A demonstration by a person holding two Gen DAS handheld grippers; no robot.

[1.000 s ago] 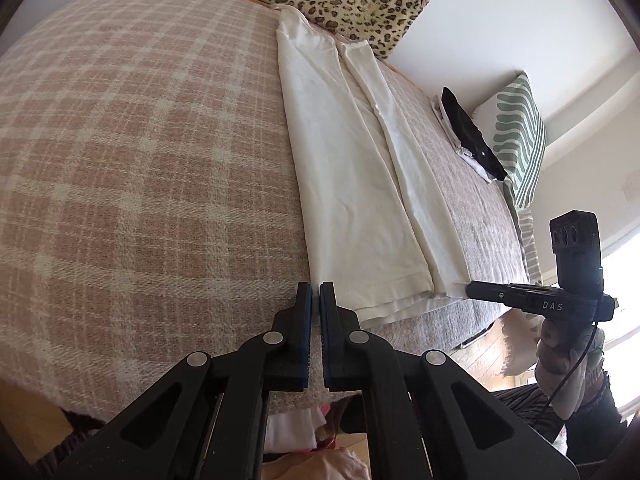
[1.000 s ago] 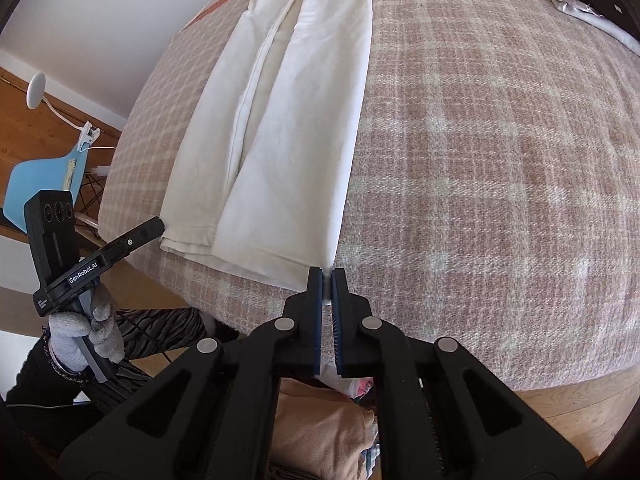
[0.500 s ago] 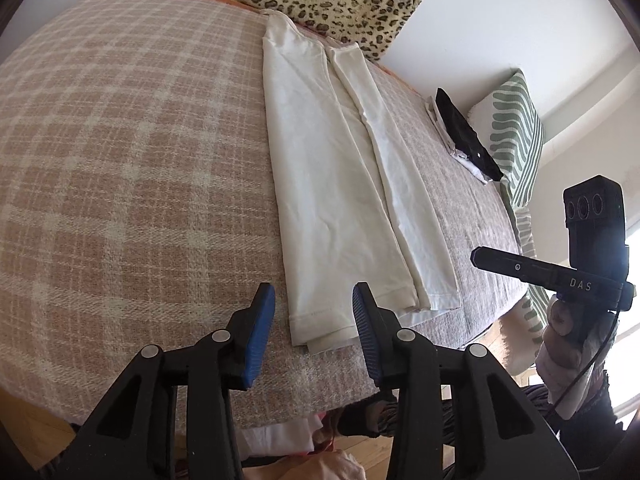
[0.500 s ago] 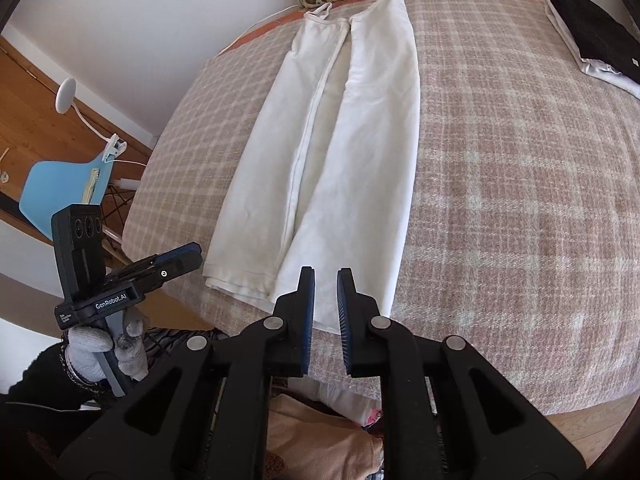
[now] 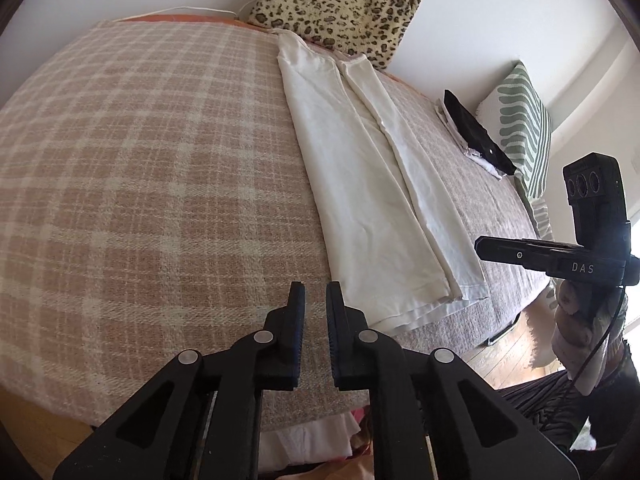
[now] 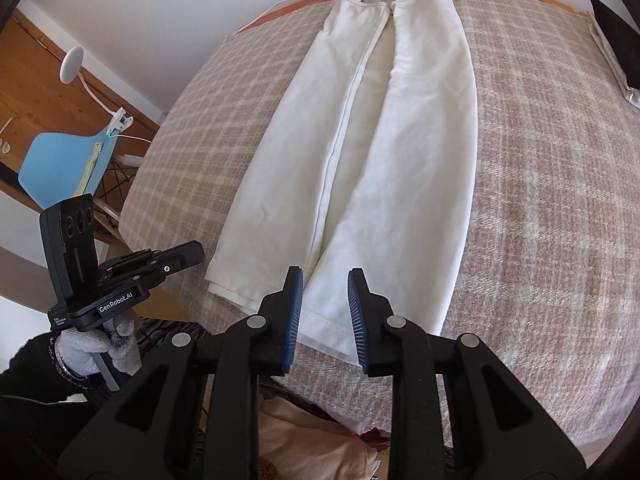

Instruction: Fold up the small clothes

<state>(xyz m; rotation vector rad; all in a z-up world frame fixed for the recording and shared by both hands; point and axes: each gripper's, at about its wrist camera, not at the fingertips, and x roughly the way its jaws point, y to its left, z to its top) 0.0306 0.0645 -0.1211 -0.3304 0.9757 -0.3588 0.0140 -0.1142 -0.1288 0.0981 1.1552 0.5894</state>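
Observation:
A long white garment (image 5: 360, 184) (image 6: 400, 160) lies flat on the plaid bed cover (image 5: 140, 180), folded lengthwise into a narrow strip, its hem at the near edge. My left gripper (image 5: 316, 292) hangs over bare plaid just left of the hem; its jaws are closing to a narrow gap with nothing between them. My right gripper (image 6: 326, 280) hovers above the hem's right half, its jaws opening, and no cloth is pinched. Each gripper also shows in the other's view: the right gripper (image 5: 486, 249) off the hem's right corner, the left gripper (image 6: 196, 252) off the left corner.
A leopard-print bag (image 5: 340, 0) stands at the far end of the bed. A black folded item (image 5: 476, 136) on white cloth and a green striped pillow (image 5: 524, 128) lie at the right. A blue chair (image 6: 64, 164) stands left of the bed. Loose clothes (image 6: 312, 448) lie below the near edge.
Both grippers were shut at the hem a second ago. The left opened wide, then narrowed; the right has been opening. Both have drawn back from the hem, and the garment lies flat.

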